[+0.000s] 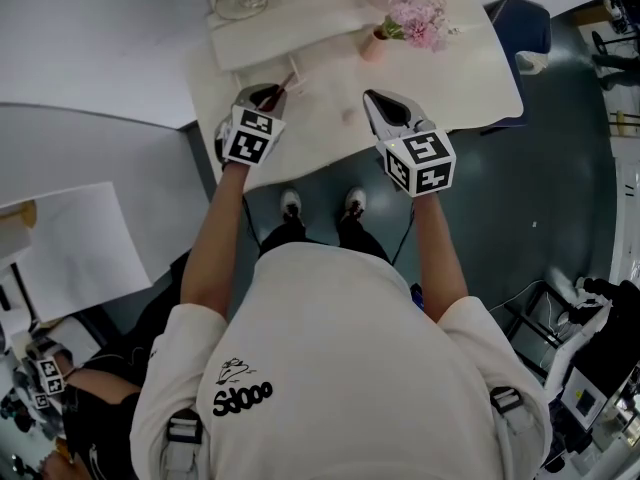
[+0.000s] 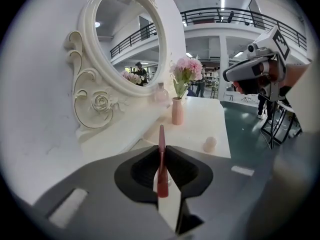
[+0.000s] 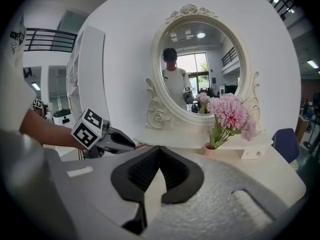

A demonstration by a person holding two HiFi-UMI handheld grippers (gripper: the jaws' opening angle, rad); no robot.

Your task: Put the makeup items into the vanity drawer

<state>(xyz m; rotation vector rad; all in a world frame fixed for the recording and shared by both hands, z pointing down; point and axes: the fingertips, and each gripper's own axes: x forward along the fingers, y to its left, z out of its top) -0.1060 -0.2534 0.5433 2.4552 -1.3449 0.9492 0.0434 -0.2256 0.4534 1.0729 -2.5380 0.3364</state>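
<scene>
Two grippers were held over the one white worktop (image 1: 480, 78). The left gripper (image 2: 161, 148) was closed narrowly on one slim red makeup stick (image 2: 161, 133). The stick was pinched between the two fingers (image 2: 142, 170), pointed forward past their tips, and was held clear of the worktop in front of the mirror. The right gripper (image 3: 159, 149) was seen with its two fingers (image 3: 180, 176) brought together at the tips and nothing between them. It was held beside the left gripper, apart from it.

One oval mirror (image 3: 200, 66) in a carved white frame was set at the back of the worktop. One pink vase (image 2: 177, 113) with one bunch of pink flowers (image 2: 186, 71) was stood near the mirror. One small pale round item (image 2: 210, 144) was seen on the worktop in front of the vase.
</scene>
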